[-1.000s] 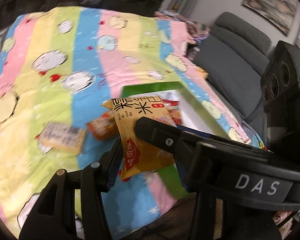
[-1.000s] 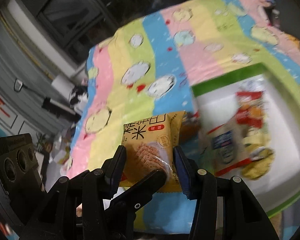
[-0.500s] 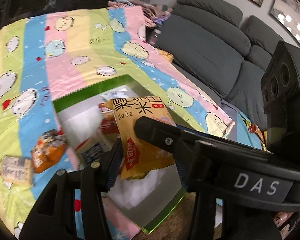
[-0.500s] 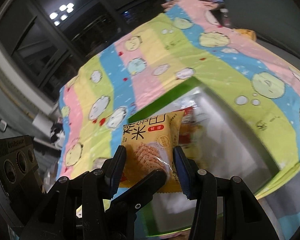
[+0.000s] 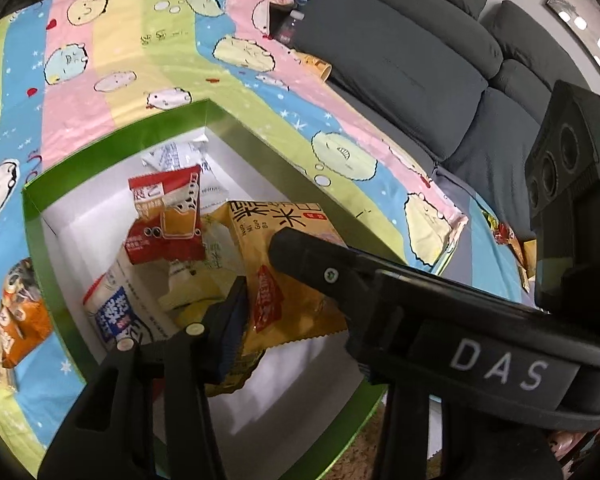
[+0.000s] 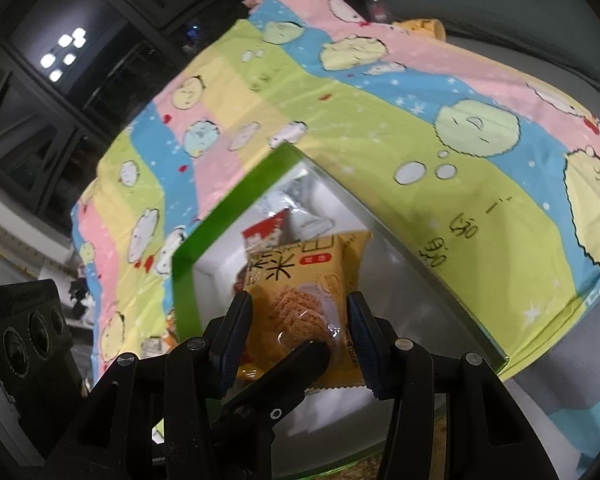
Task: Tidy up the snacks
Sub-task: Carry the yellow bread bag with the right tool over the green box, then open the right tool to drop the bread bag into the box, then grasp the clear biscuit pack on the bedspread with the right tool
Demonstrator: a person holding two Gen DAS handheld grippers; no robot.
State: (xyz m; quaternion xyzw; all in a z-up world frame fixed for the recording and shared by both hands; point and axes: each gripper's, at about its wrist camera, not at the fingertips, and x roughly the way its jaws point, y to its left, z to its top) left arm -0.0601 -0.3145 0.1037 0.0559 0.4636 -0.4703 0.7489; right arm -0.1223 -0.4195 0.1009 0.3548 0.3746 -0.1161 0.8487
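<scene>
A yellow snack packet point(image 5: 288, 280) with red labels hangs over an open box, green-rimmed point(image 5: 120, 136) and white inside. In the left wrist view my left gripper point(image 5: 292, 312) has the packet between its jaws, which are closing. Its right finger is hidden behind a finger point(image 5: 308, 256) of the right gripper that crosses in front. In the right wrist view my right gripper point(image 6: 298, 312) is shut on the same packet point(image 6: 300, 280), both pads against its sides. The box rim point(image 6: 184, 280) lies just beyond it.
The box holds a red packet point(image 5: 166, 216), a white-and-blue packet point(image 5: 116, 316) and a white one point(image 5: 176, 156). An orange packet point(image 5: 20, 320) lies on the striped cartoon blanket point(image 5: 100, 60) left of the box. A grey sofa point(image 5: 400, 60) runs along the far right.
Both grippers carried the yellow packet from over the blanket to over the box and sank lower. The box interior now fills the middle of both views.
</scene>
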